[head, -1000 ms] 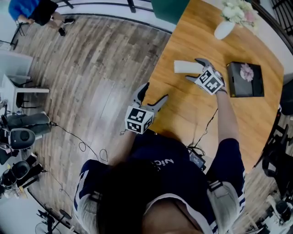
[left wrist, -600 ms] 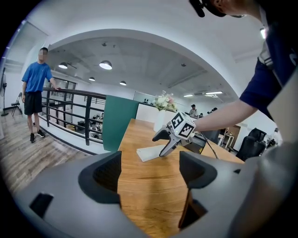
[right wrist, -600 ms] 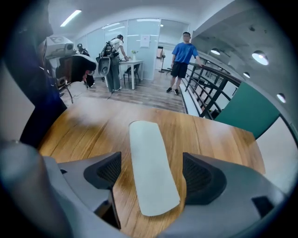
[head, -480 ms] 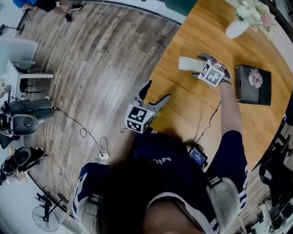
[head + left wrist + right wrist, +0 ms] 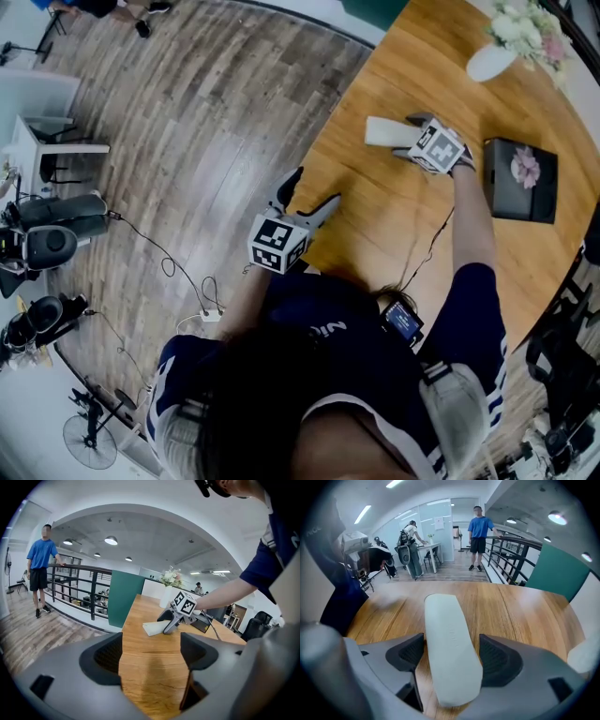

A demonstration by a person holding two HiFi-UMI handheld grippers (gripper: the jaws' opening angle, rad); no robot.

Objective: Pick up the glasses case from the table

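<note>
The glasses case (image 5: pixel 382 131) is a pale, oblong shell lying flat on the wooden table (image 5: pixel 394 216). My right gripper (image 5: pixel 405 138) stands open, its jaws on either side of the case's near end. In the right gripper view the case (image 5: pixel 449 644) runs lengthwise between the two dark pads (image 5: pixel 408 654), with only thin gaps at each side. My left gripper (image 5: pixel 316 186) hangs open at the table's near edge with nothing in it. Seen from the left gripper (image 5: pixel 152 654), the case (image 5: pixel 152 628) and the right gripper (image 5: pixel 174 619) lie further along the table.
A black box (image 5: pixel 520 180) with a flower on its lid lies right of the case. A white vase (image 5: pixel 492 61) with flowers stands beyond it. A cable (image 5: pixel 427 246) trails over the table. A person in blue (image 5: pixel 478 527) stands by the railing.
My right gripper has moved forward onto the case, so its jaws now straddle the case's end. The left gripper has barely shifted.
</note>
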